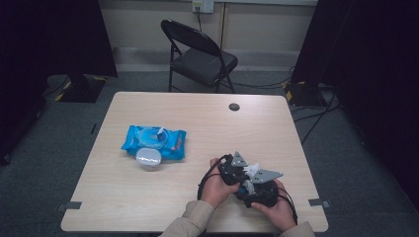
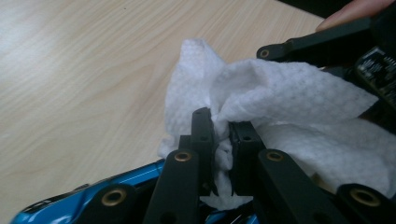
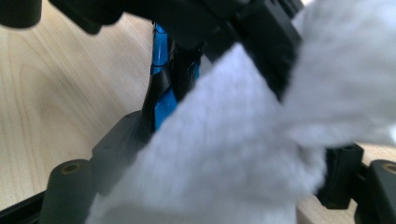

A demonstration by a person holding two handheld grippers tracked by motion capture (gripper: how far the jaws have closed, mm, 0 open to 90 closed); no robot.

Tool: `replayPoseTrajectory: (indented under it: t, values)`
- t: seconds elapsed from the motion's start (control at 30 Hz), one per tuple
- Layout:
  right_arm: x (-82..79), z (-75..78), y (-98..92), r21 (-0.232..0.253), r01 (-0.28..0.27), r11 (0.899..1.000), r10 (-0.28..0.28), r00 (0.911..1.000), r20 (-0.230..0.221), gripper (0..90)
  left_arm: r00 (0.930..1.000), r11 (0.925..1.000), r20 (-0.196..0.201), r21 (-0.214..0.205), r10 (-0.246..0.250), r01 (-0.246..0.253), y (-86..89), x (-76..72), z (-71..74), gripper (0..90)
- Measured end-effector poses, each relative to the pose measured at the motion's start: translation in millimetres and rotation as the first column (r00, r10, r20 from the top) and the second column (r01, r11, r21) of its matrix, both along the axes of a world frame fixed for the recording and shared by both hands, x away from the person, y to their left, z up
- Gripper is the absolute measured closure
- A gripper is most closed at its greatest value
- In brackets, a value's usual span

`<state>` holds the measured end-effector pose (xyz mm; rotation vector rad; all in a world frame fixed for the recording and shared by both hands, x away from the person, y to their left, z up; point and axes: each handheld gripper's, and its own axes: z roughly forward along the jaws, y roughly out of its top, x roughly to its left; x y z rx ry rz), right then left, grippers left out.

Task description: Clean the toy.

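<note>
1. Left hand-held gripper (image 1: 245, 174): seen at the near right of the table (image 1: 197, 207), held in the person's left hand (image 1: 216, 187). In the left gripper view its 2 black jaws are pressed together on a fold of the white wipe (image 2: 289, 98).
2. Right hand-held gripper (image 1: 254, 183): held in the right hand (image 1: 276, 210), just beside the left one, the 2 bodies touching or nearly so. In the right gripper view its jaws stand apart, 1 at each lower corner, with the wipe draped between them; whether the pads press on it cannot be told.
3. White wipe: a crumpled, dimpled sheet, bunched between the 2 grippers above the near right part of the table. A small white piece of it is seen in the high view.
4. Blue wipes pack (image 1: 154, 141): lying flat at the left centre of the table, well apart from the grippers, its round lid flipped open.
5. Round white lid (image 1: 148, 157): at the near edge of the pack, touching it.
6. Black folding chair (image 1: 200, 57): beyond the far edge of the table.
7. Dark round grommet (image 1: 234, 106): set in the table near its far edge.
</note>
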<state>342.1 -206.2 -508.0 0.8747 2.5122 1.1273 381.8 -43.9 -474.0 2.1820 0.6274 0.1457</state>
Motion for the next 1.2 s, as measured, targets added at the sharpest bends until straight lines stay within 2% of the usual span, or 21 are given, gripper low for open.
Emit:
replayPoseTrajectory:
  t: [0.1, 0.23, 0.4, 0.43, 0.57, 0.73, 0.9, 0.97, 1.2]
  values:
    - [0.0, 0.0, 0.0, 0.000, 0.000, 1.000, 0.000, 1.0000, 0.000, 24.2, 0.9998, 0.9998, 0.003, 0.005, 0.018, -0.018, 5.7, 2.3, -0.3, 82.6]
    - [0.1, -0.1, -0.2, 0.000, -0.002, 1.000, 0.002, 1.0000, 0.001, 24.2, 0.9999, 0.9995, -0.010, -0.029, 0.011, -0.012, 11.4, 5.0, -3.6, 82.2]
    - [0.1, -0.1, -0.3, 0.000, -0.004, 1.000, 0.004, 1.0000, 0.002, 24.3, 0.9998, 0.9993, -0.007, -0.032, 0.020, -0.021, 16.7, 8.3, -4.5, 81.6]
    - [0.1, -0.1, -0.3, 0.000, -0.004, 1.000, 0.004, 1.0000, 0.002, 24.3, 0.9997, 0.9988, -0.015, -0.043, 0.021, -0.021, 17.3, 9.1, -5.2, 81.6]
    - [0.0, -0.1, -0.3, 0.001, -0.003, 1.000, 0.003, 1.0000, 0.002, 24.3, 0.9989, 0.9984, 0.003, -0.031, 0.048, -0.048, 22.9, 12.7, -3.7, 81.5]
    - [0.0, -0.1, -0.3, 0.001, -0.003, 1.000, 0.003, 1.0000, 0.002, 24.3, 0.9971, 0.9963, 0.001, -0.041, 0.075, -0.075, 32.0, 19.0, -5.0, 81.2]
    - [0.0, -0.1, -0.3, 0.001, -0.003, 1.000, 0.003, 1.0000, 0.001, 24.3, 0.9946, 0.9946, 0.015, -0.017, 0.103, -0.102, 40.5, 25.2, -6.3, 81.3]
    - [0.0, -0.1, -0.3, 0.001, -0.003, 1.000, 0.003, 1.0000, 0.001, 24.3, 0.9934, 0.9931, 0.010, -0.027, 0.114, -0.114, 44.4, 27.1, -8.1, 81.4]
    - [0.0, -0.1, -0.3, 0.001, -0.002, 1.000, 0.002, 1.0000, 0.001, 24.3, 0.9932, 0.9935, 0.029, -0.017, 0.113, -0.113, 46.8, 29.1, -8.7, 81.5]
